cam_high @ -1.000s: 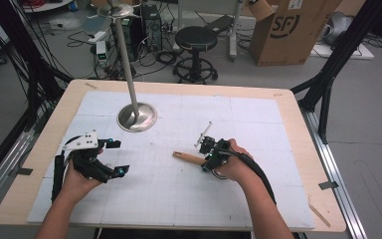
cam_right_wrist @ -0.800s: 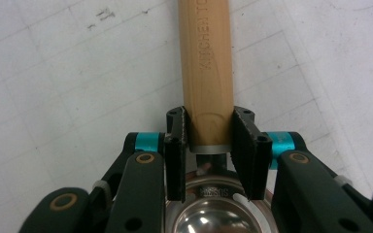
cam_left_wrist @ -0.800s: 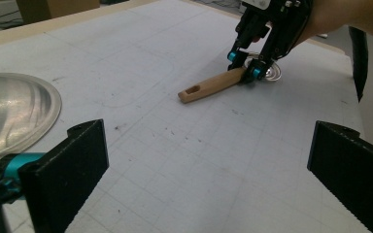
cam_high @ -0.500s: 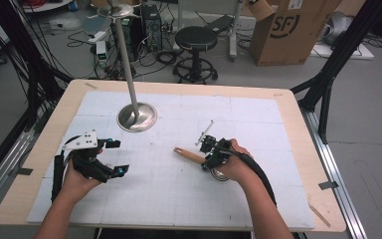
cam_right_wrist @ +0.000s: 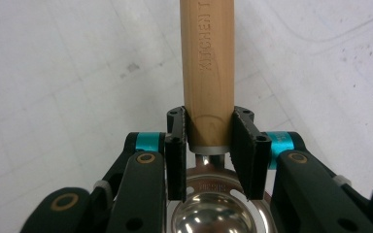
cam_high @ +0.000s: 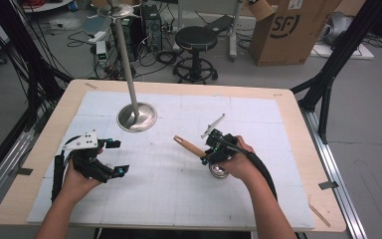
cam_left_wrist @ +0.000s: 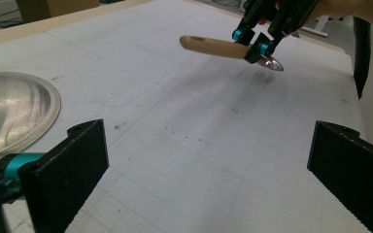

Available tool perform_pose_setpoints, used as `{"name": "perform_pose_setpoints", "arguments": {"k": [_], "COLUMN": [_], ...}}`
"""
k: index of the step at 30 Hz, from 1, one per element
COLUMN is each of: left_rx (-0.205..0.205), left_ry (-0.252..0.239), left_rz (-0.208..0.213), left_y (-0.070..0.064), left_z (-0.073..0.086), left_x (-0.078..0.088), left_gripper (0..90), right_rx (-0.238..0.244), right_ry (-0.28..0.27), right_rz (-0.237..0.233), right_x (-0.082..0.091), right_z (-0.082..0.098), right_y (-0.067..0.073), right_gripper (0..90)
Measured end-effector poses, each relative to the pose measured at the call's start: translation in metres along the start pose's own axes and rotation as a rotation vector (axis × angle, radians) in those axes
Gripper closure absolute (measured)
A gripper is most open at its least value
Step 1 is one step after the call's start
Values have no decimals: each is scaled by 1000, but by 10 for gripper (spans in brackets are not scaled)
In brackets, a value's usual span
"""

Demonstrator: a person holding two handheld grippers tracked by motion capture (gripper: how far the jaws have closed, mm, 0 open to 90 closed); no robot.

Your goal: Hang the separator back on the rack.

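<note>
Swung a little since a second ago: wooden-handled spoon, handle now angled up-left over the white mat. Clamped at the handle's base by right gripper, lifted clear. Left gripper gaping wide, holding nothing, near steel stand base.

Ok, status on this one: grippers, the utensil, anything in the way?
Right gripper shut on wooden handle, metal bowl end toward the hand. Left gripper open, holding nothing. Steel stand base well clear.
</note>
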State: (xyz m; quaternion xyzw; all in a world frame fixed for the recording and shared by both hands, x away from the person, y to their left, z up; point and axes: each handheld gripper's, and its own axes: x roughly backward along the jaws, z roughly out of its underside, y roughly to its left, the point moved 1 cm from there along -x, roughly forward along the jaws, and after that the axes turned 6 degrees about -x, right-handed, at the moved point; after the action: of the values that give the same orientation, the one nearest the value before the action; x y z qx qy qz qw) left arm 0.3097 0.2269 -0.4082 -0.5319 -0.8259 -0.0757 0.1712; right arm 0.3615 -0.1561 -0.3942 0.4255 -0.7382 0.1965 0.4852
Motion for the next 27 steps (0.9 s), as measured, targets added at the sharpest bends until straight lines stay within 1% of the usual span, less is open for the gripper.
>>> {"name": "perform_pose_setpoints", "arguments": {"k": [1, 2, 3, 6, 8, 10, 11, 12, 14, 16, 17, 19, 20, 22, 24, 25, 27], "left_rx": [0, 0, 0, 0, 1, 0, 0, 0, 1, -1, 0, 2, 2, 0, 0, 2, 3], "left_ry": [0, 0, 1, 0, 1, 1, 3, 5, 5, 4, 3, -1, -5, -6, -12, -15, -23], "left_rz": [0, 0, 0, 0, 1, 0, 1, -1, -1, 0, 0, 1, -1, -1, 0, 0, -1], "left_y": [0, 0, 0, 0, 0, 0, 0, 0, 0, 0, 0, 0, 0, 0, 1, 1, 0], "left_z": [0, 0, 0, 0, 0, 0, 0, 1, 1, 0, 0, 0, 0, 0, -1, -1, -1], "left_x": [0, 0, 0, 0, 0, 0, 0, 0, -1, 0, 0, 0, 1, 2, 3, 3, 4], "left_gripper": [17, 18, 18, 18, 18, 18, 18, 17, 18, 18, 17, 17, 18, 18, 18, 17, 17], "right_rx": [3, -7, -7, -10, -12, -13, -12, -14, -8, -6, -4, -4, -1, 8, 9, 16, 13], "right_ry": [-13, -38, -38, -70, -109, -117, -129, -155, -162, -186, -209, -234, -254, -261, -283, -293, -297], "right_rz": [-5, -15, -15, -27, -39, -44, -46, -56, -55, -61, -72, -82, -85, -91, -103, -101, -103], "right_x": [2, 7, 7, 13, 19, 21, 23, 29, 30, 35, 38, 42, 46, 47, 51, 52, 53], "right_z": [0, 0, 0, 0, 0, 0, 0, -2, -2, -5, -7, -11, -15, -17, -24, -25, -27], "right_y": [0, 0, 0, -1, -1, -1, -1, 0, 0, 1, 2, 3, 5, 5, 6, 6, 6], "right_gripper": [697, 697, 697, 697, 697, 697, 697, 697, 697, 697, 697, 697, 697, 697, 696, 697, 697]}}
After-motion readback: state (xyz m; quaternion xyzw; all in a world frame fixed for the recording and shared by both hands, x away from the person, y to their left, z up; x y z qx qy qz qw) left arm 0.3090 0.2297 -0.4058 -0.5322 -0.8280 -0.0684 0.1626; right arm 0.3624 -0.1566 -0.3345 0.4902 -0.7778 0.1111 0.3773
